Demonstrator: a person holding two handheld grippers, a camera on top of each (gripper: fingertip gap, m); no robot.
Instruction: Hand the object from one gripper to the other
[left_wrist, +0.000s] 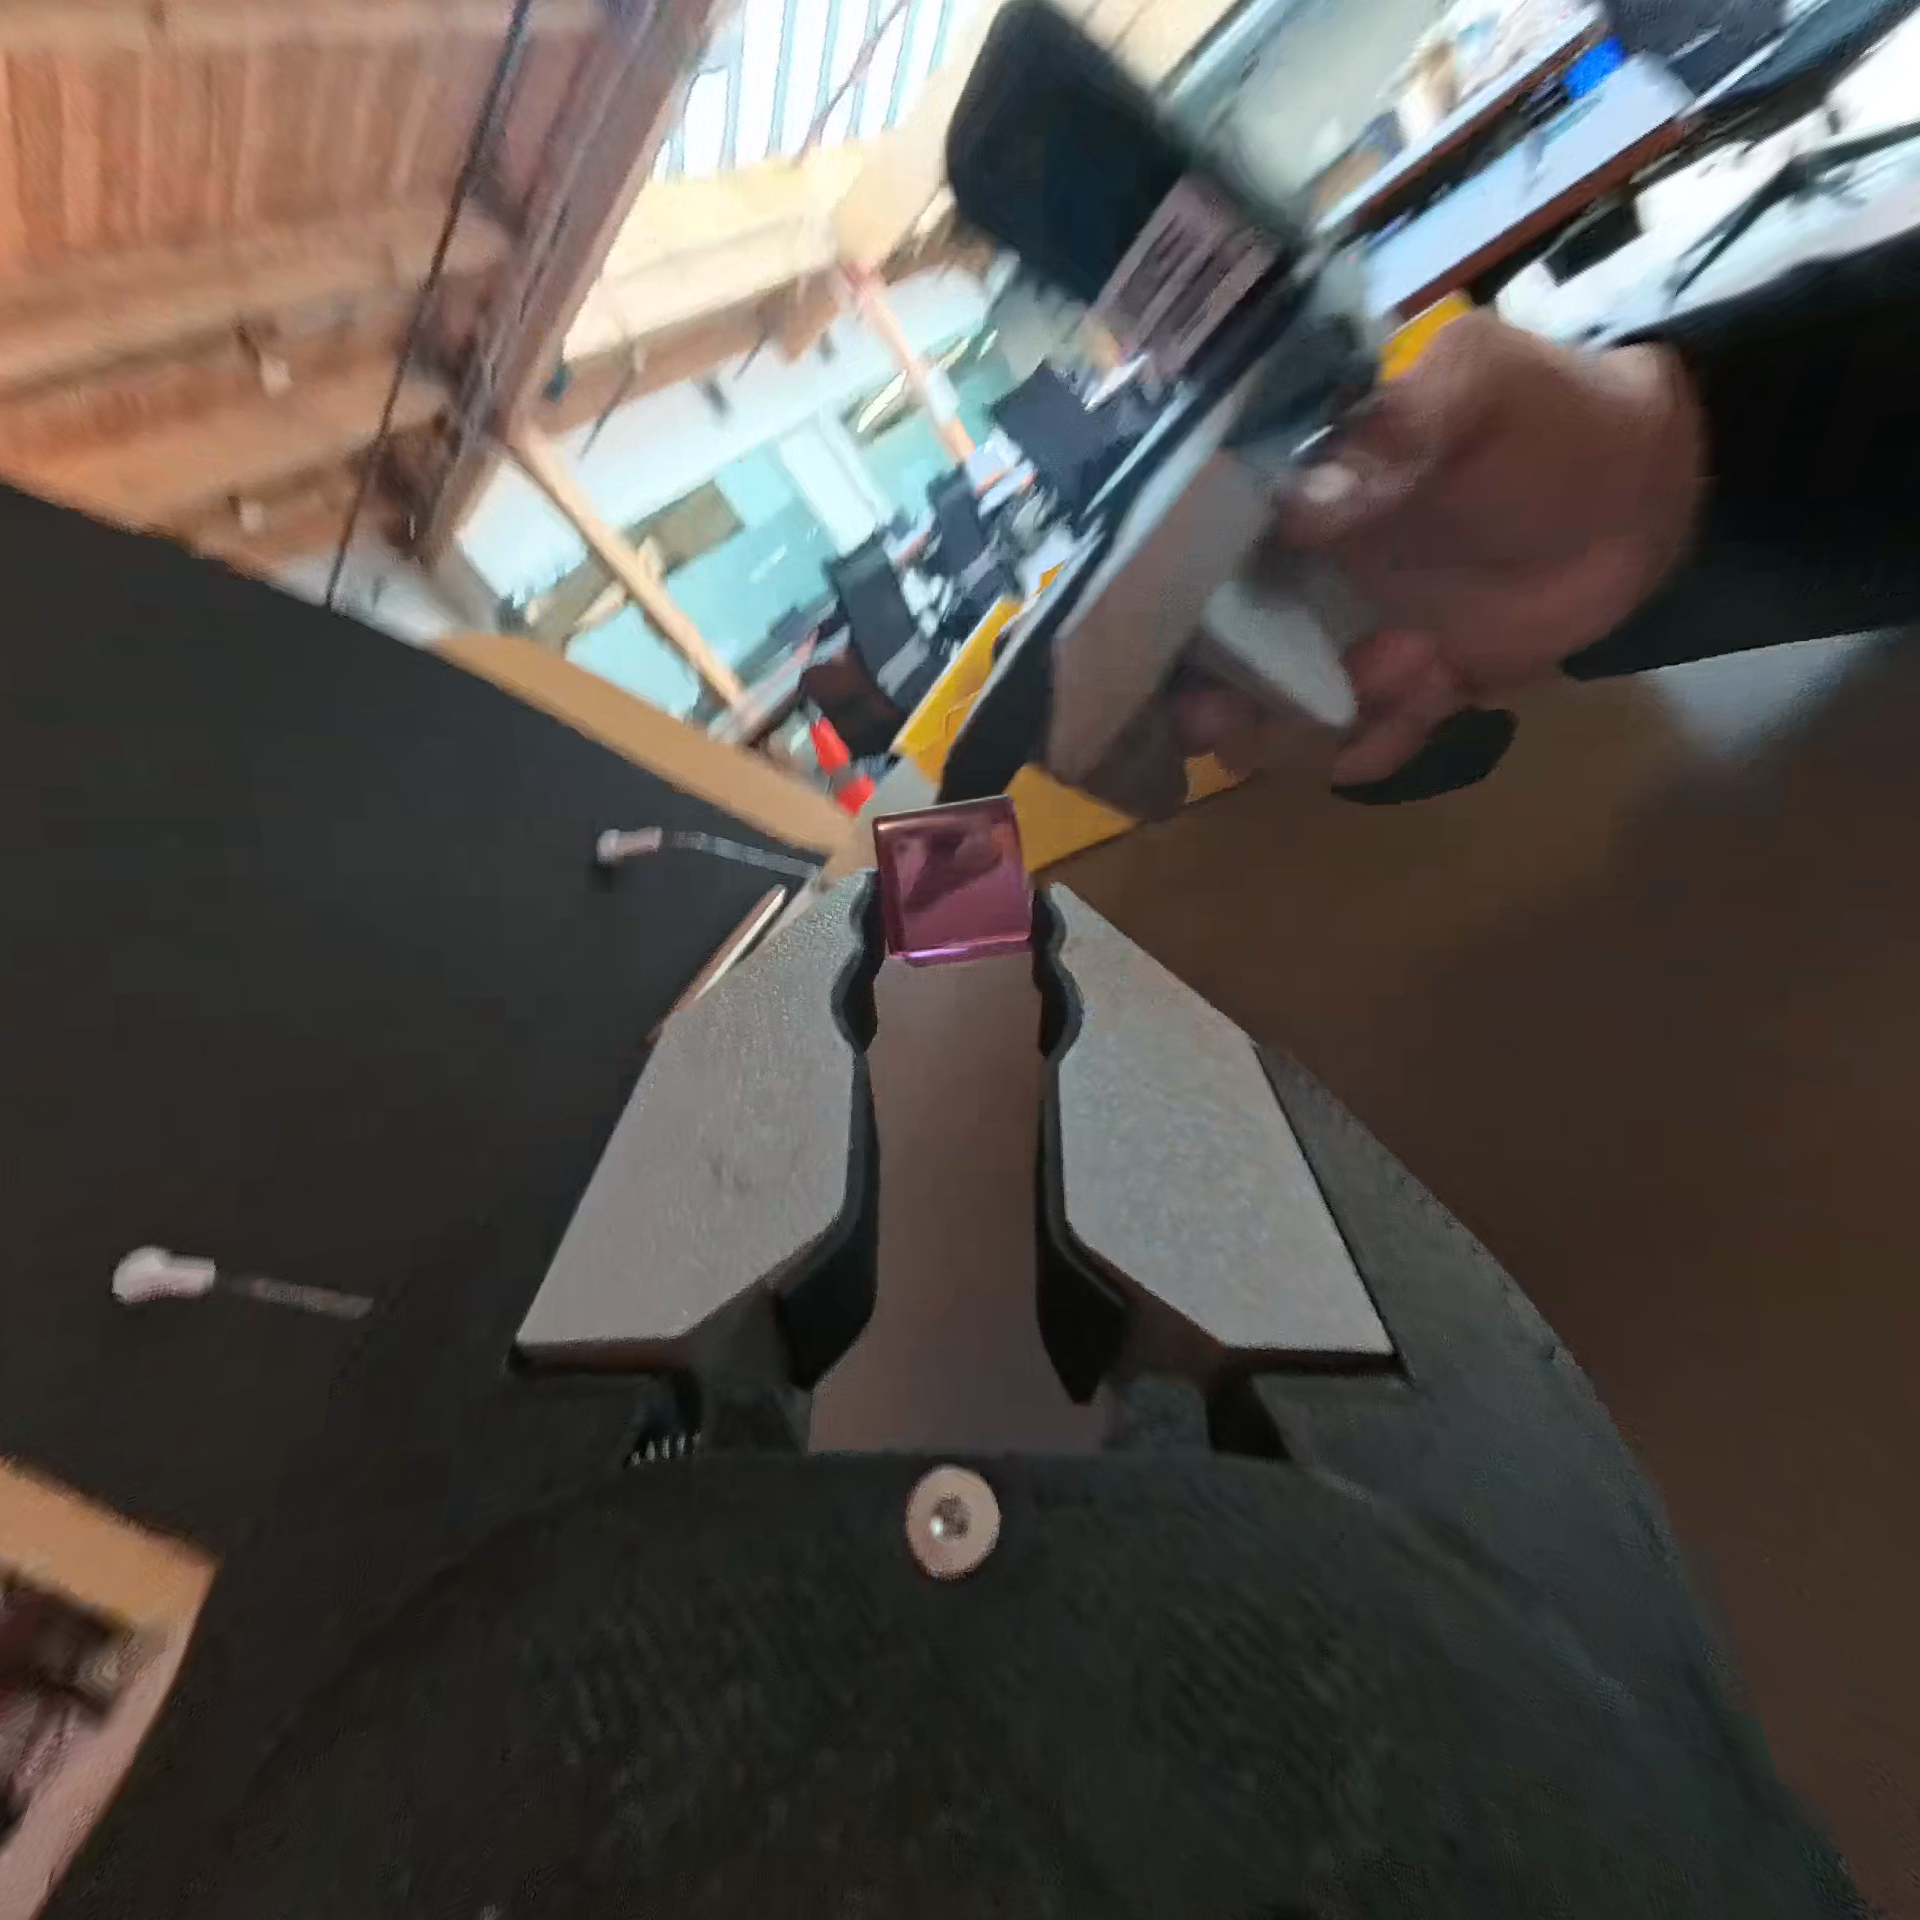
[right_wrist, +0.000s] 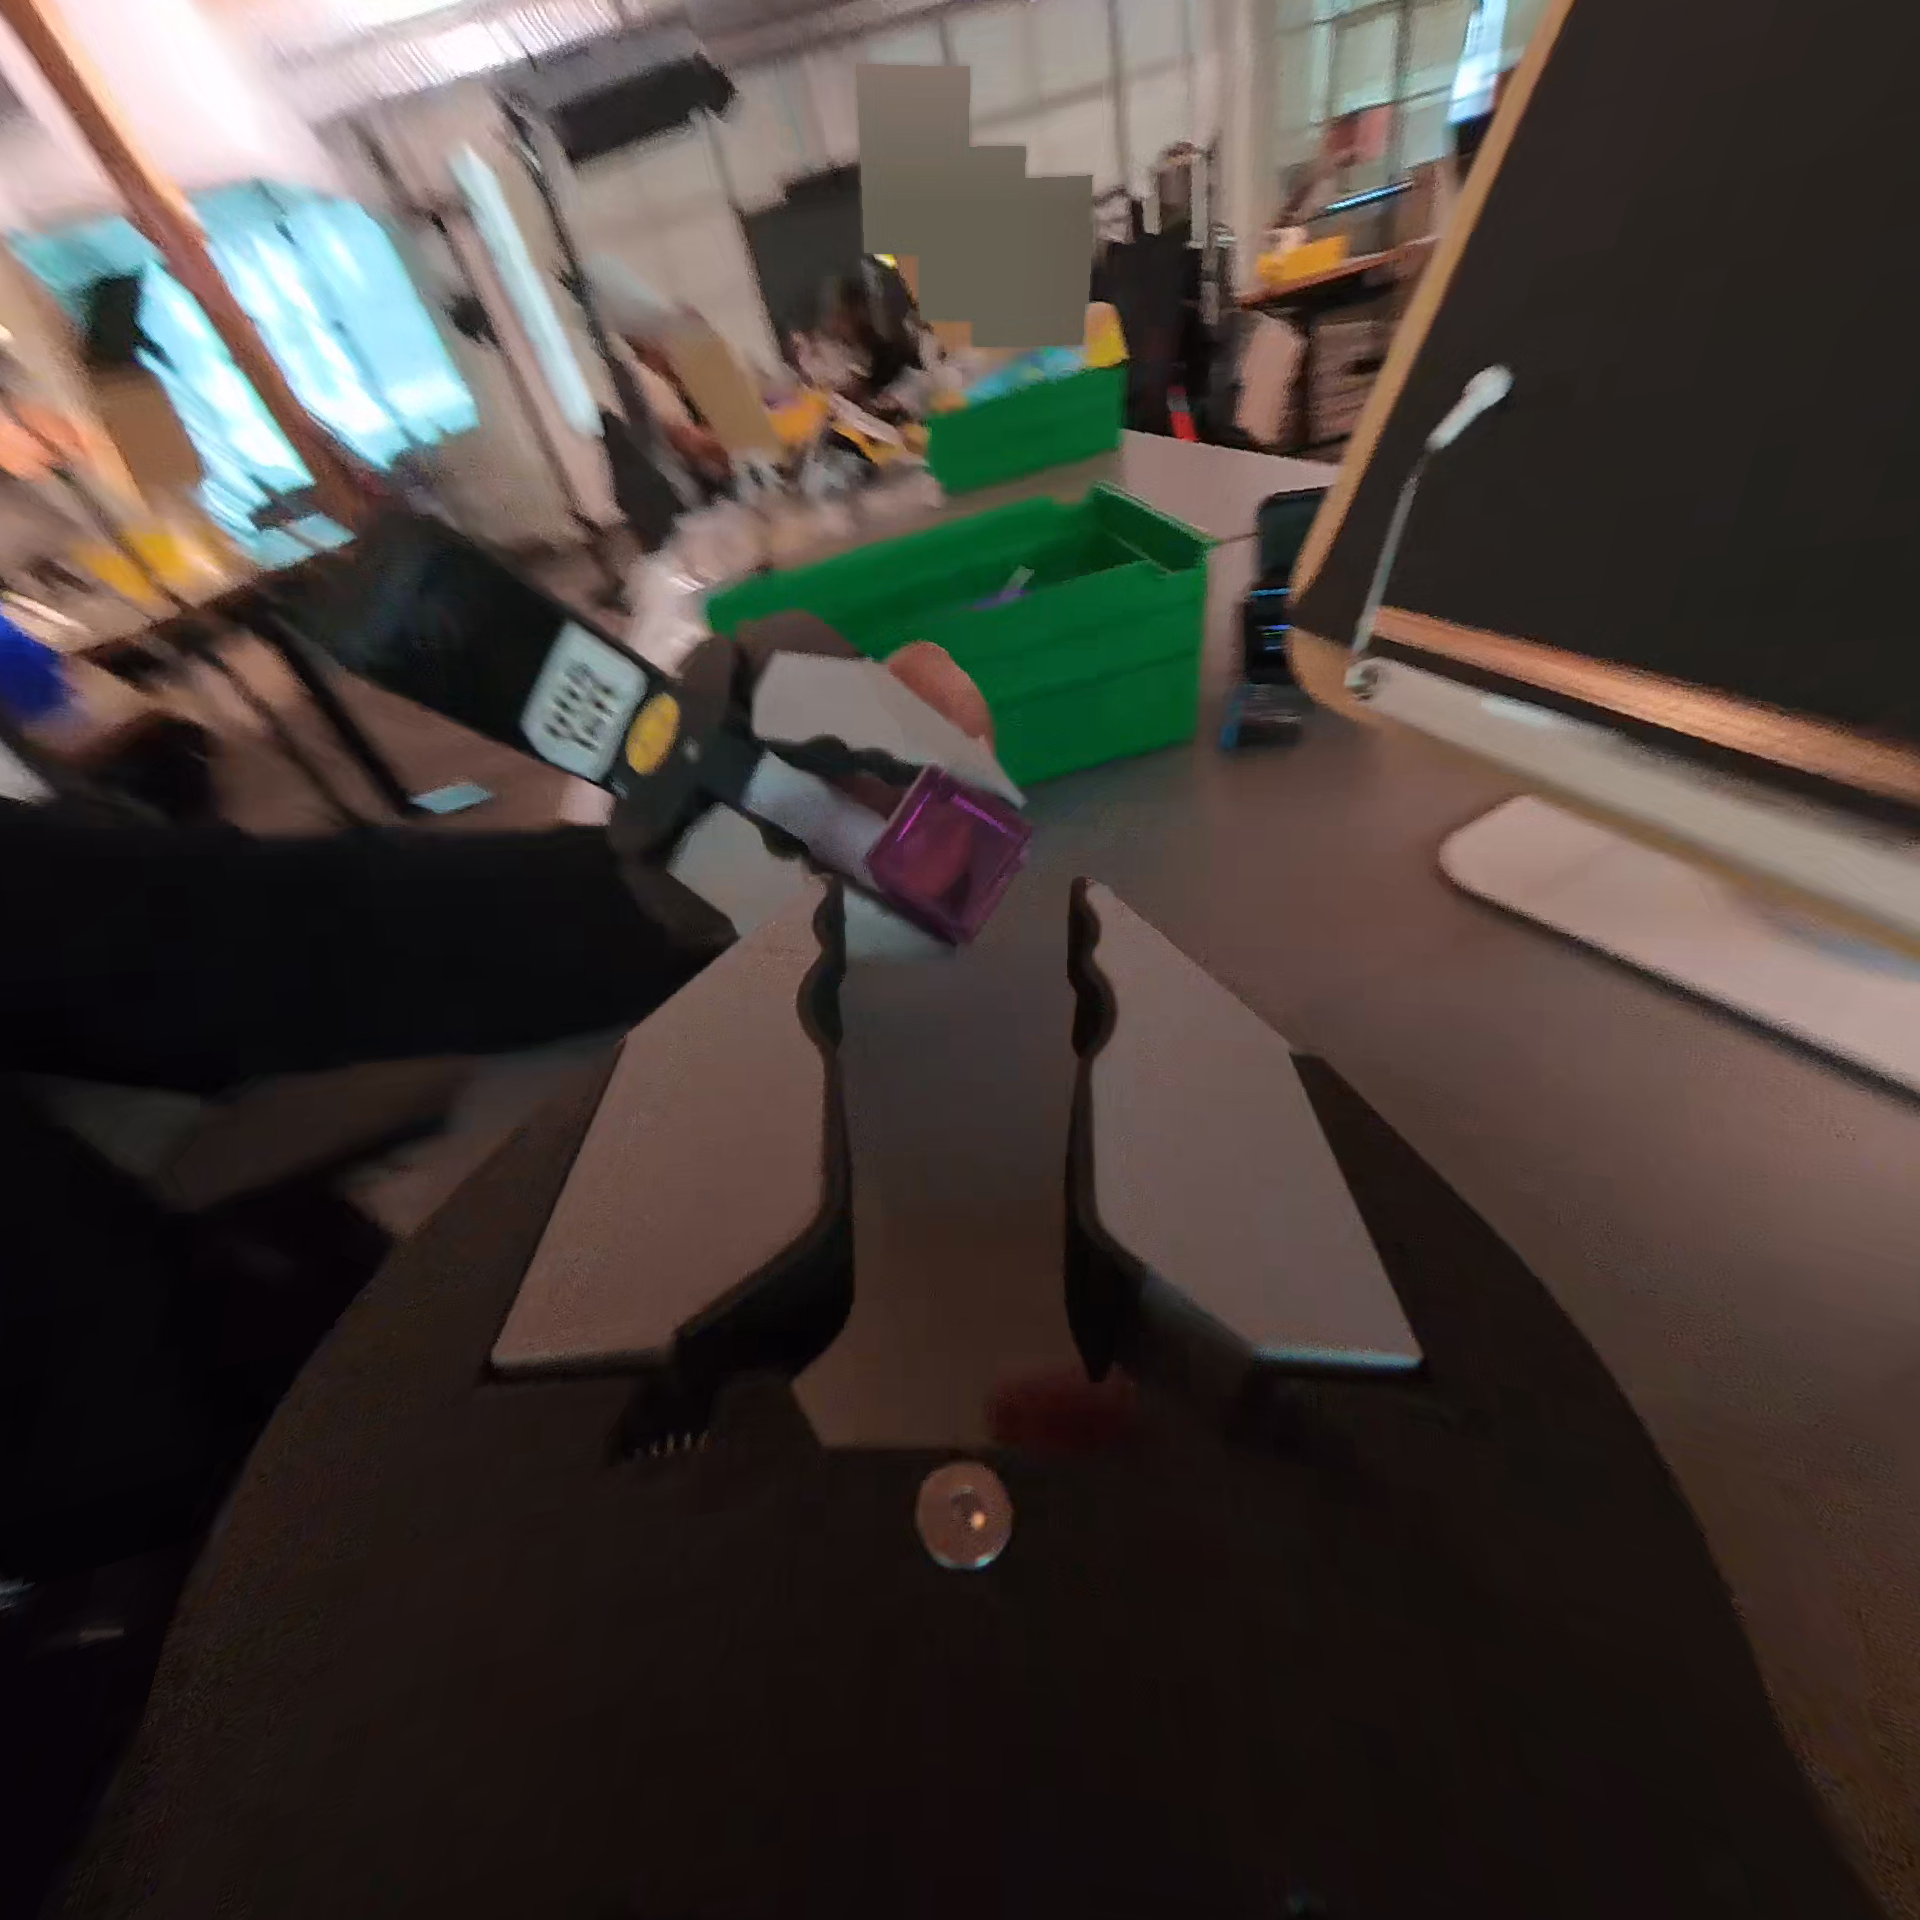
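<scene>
A translucent purple cube (left_wrist: 951, 894) is pinched between the fingertips of my left gripper (left_wrist: 954, 914), which is shut on it and holds it above the table. In the right wrist view the left gripper (right_wrist: 935, 836) comes in from the left with the cube (right_wrist: 948, 864) at its tips. My right gripper (right_wrist: 956, 909) is open and empty, and the cube sits just beyond its fingertips, close to the gap. In the left wrist view the right gripper (left_wrist: 1101, 758), blurred and held by a hand (left_wrist: 1507, 540), hovers just behind and to the right of the cube.
Two green bins (right_wrist: 997, 623) (right_wrist: 1023, 426) stand on the grey-brown table (right_wrist: 1351, 987) behind the cube. A phone on a stand (right_wrist: 1268, 623), a black wood-edged board (right_wrist: 1662, 364) and a flat white pad (right_wrist: 1610, 883) are on the right. A person stands in the background.
</scene>
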